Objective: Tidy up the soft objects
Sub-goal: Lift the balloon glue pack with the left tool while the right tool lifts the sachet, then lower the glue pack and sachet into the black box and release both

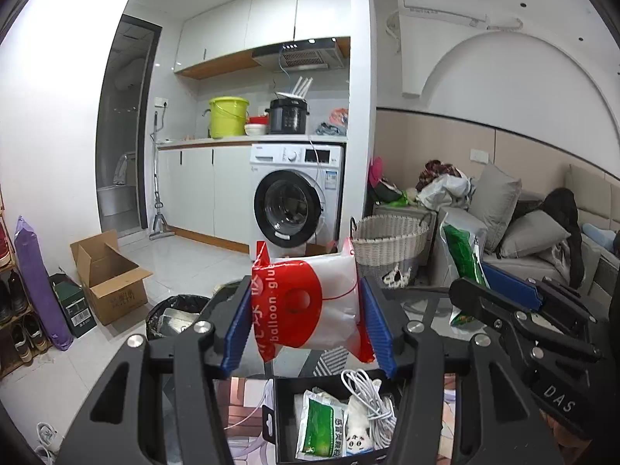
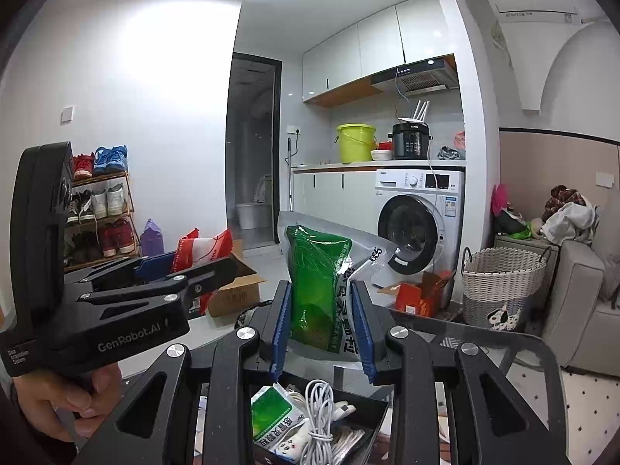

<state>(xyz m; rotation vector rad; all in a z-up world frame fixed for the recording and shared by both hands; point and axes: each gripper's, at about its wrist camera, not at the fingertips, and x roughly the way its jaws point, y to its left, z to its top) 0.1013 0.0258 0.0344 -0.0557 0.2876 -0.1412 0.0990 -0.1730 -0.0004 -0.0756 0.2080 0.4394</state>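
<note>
**A:** Start on the left for me. What has my left hand-held gripper (image 1: 306,321) got?

**B:** From here I see its blue pads (image 1: 237,325) closed in on a red-and-white balloon glue packet (image 1: 310,302), one pad pressing each side. The packet is held up in the air, above the black tray (image 1: 283,418) and not touching it.

**A:** And what lies in that tray?

**B:** Going left to right in the left wrist view: a small green-and-white sachet (image 1: 321,422), a little white pouch with a cartoon face (image 1: 358,432), and a coiled white cable (image 1: 368,399) draped over them. The tray stands on the glass worktop (image 1: 430,310).

**A:** Now my right side.

**B:** My right hand-held gripper (image 2: 323,325) is narrowed around a green pouch with a clear top (image 2: 317,290), which stands upright between the pads, raised over the same tray (image 2: 372,407). The white cable (image 2: 319,414) shows just below it.

**A:** Can I see one gripper from the other?

**B:** Yes. In the right wrist view the left one (image 2: 182,267) sits to the left, a hand (image 2: 66,399) wrapped round its grip, the red packet (image 2: 201,248) poking out past it. Beyond, a woven laundry basket (image 2: 503,283) stands on the floor by the sofa (image 2: 581,310).
</note>
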